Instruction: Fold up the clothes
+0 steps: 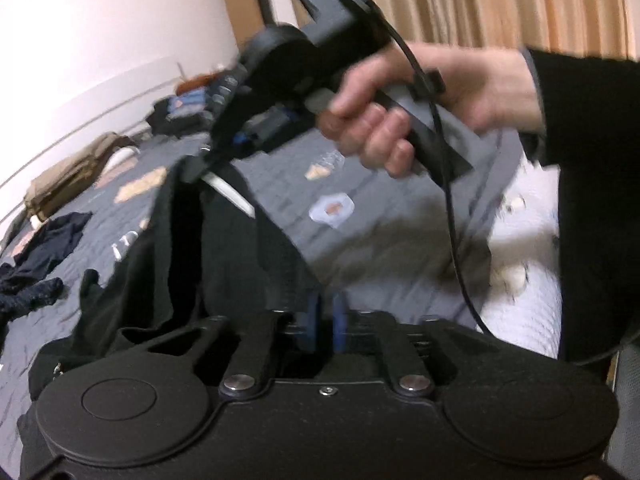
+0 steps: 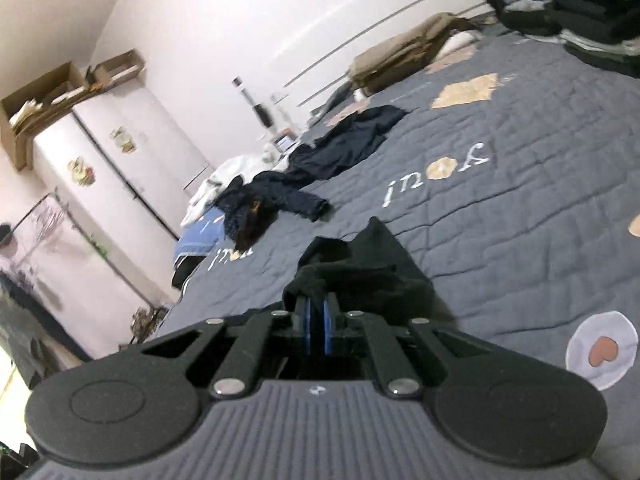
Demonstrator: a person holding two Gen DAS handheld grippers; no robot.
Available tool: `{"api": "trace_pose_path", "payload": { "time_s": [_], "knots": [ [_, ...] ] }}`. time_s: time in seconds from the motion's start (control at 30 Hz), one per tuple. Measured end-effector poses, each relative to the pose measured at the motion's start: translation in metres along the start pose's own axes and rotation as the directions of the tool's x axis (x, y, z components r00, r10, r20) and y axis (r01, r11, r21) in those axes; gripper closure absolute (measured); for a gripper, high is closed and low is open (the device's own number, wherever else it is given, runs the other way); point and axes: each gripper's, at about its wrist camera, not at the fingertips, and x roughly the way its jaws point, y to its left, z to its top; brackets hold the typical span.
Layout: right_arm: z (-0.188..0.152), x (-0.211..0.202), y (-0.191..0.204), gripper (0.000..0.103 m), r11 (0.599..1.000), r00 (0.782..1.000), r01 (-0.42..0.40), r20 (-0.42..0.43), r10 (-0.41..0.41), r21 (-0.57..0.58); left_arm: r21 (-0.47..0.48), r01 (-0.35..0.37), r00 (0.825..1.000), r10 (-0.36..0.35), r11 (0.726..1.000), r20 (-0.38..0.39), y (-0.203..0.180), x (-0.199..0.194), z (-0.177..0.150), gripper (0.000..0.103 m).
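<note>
Item: black garment (image 1: pixel 224 256), which we hold raised over the bed (image 2: pixel 520 208); left tongs (image 1: pixel 325 322) and right tongs (image 2: pixel 318 330) each pinching its cloth.

The left wrist view looks along its jaws, close over the grey quilted bed (image 1: pixel 360 240), facing the curtain (image 1: pixel 500 0) and the other gripper. The right wrist view faces across that bed toward a white wardrobe (image 2: pixel 120 168). Both share the quilt and the folded pile (image 2: pixel 580 12).
</note>
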Motion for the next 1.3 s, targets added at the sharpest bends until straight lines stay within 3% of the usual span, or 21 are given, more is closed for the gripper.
{"api": "trace_pose_path", "payload": {
  "time_s": [0.03, 0.17, 0.23, 0.33, 0.43, 0.73, 0.83, 0.87, 0.9, 0.93, 1.0, 1.2, 1.27, 1.3],
  "knots": [
    [0.0, 0.0, 0.0, 0.097, 1.0, 1.0, -0.004, -0.003, 0.004, -0.006, -0.01, 0.008, 1.0, -0.008, 1.0, 0.022, 0.004, -0.005, 0.001, 0.058],
    [-0.002, 0.001, 0.002, 0.097, 0.999, 1.0, -0.018, -0.016, 0.018, -0.028, -0.146, 0.014, 0.991, 0.006, 0.989, 0.136, 0.035, -0.033, 0.008, 0.053],
    [-0.002, 0.002, 0.003, 0.097, 0.999, 0.999, -0.026, -0.023, 0.025, -0.039, -0.216, -0.042, 0.983, 0.078, 0.976, 0.165, 0.054, -0.044, 0.007, 0.034],
    [-0.003, 0.002, 0.004, 0.097, 0.998, 0.999, -0.037, -0.033, 0.035, -0.055, -0.257, -0.151, 0.97, 0.192, 0.955, 0.146, 0.077, -0.046, 0.001, 0.034],
    [-0.005, 0.003, 0.006, 0.097, 0.996, 0.998, -0.047, -0.044, 0.043, -0.076, -0.268, -0.218, 0.963, 0.251, 0.938, 0.097, 0.093, -0.032, -0.002, 0.034],
    [-0.012, -0.003, 0.021, 0.097, 0.978, 0.991, -0.109, -0.092, 0.094, -0.177, -0.17, -0.281, 0.958, 0.288, 0.944, 0.013, 0.101, 0.026, 0.007, 0.042],
    [-0.014, -0.006, 0.015, 0.097, 0.971, 0.975, -0.206, -0.105, 0.194, -0.118, -0.112, -0.288, 0.957, 0.289, 0.951, -0.004, 0.097, 0.043, 0.007, 0.042],
    [-0.015, -0.007, 0.014, 0.097, 0.968, 0.971, -0.224, -0.112, 0.211, -0.115, -0.106, -0.288, 0.957, 0.289, 0.952, -0.009, 0.096, 0.046, 0.006, 0.044],
    [-0.016, -0.007, 0.014, 0.097, 0.965, 0.968, -0.235, -0.12, 0.221, -0.119, -0.099, -0.288, 0.957, 0.288, 0.952, -0.014, 0.095, 0.049, 0.004, 0.054],
    [-0.017, -0.008, 0.016, 0.097, 0.962, 0.968, -0.233, -0.13, 0.215, -0.141, -0.093, -0.289, 0.957, 0.288, 0.953, -0.019, 0.094, 0.052, 0.003, 0.07],
    [-0.02, -0.009, 0.016, 0.097, 0.961, 0.97, -0.22, -0.143, 0.197, -0.169, -0.114, -0.283, 0.959, 0.282, 0.952, -0.022, 0.097, 0.055, 0.003, 0.089],
    [-0.021, -0.025, 0.013, 0.088, 0.961, 0.981, -0.168, -0.13, 0.142, -0.22, -0.2, -0.298, 0.953, 0.303, 0.934, -0.001, 0.112, 0.05, 0.004, 0.094],
    [-0.019, -0.033, 0.01, 0.079, 0.961, 0.98, -0.174, -0.134, 0.148, -0.214, -0.229, -0.307, 0.948, 0.317, 0.924, 0.008, 0.119, 0.045, 0.005, 0.095],
    [-0.019, -0.037, 0.01, 0.069, 0.961, 0.979, -0.179, -0.135, 0.153, -0.209, -0.237, -0.309, 0.947, 0.321, 0.921, 0.01, 0.121, 0.044, 0.005, 0.095]
  ]
}}
